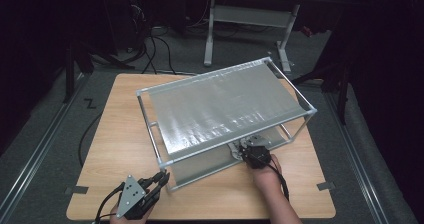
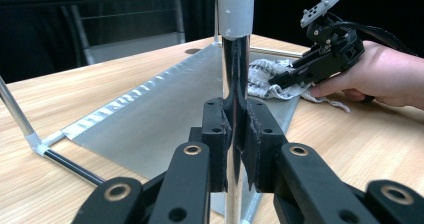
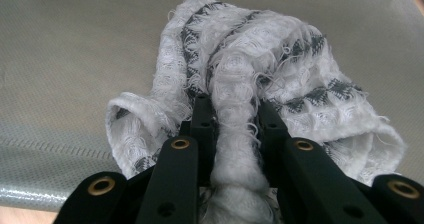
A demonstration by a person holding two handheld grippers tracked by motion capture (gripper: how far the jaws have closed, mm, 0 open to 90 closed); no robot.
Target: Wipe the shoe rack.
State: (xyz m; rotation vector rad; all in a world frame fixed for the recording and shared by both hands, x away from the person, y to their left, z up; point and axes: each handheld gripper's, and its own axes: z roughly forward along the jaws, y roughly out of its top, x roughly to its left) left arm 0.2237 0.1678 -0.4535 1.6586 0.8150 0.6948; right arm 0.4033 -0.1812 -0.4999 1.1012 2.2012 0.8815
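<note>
The left gripper [image 2: 235,144] pinches the near corner post [image 2: 235,59] of the silver metal rack [image 1: 225,104]. The right gripper [image 3: 235,129] pinches the white-and-grey woven cloth [image 3: 280,69] on the lower shelf [image 3: 75,59], near its front edge (soft, light, probably easy to bunch anywhere).

cloth [image 3: 280,79]: white, grey zigzag bands; shelf [image 1: 220,104]: silver-grey; table [image 1: 120,129]: light wood

Close view along the right gripper [image 3: 234,121], whose two black jaws rise from the bottom edge and pinch a bunched fold of a white cloth [image 3: 280,79] with grey woven stripes. The rumpled cloth lies on a grey, finely textured sheet [image 3: 75,49], spreading beyond both jaws.
</note>
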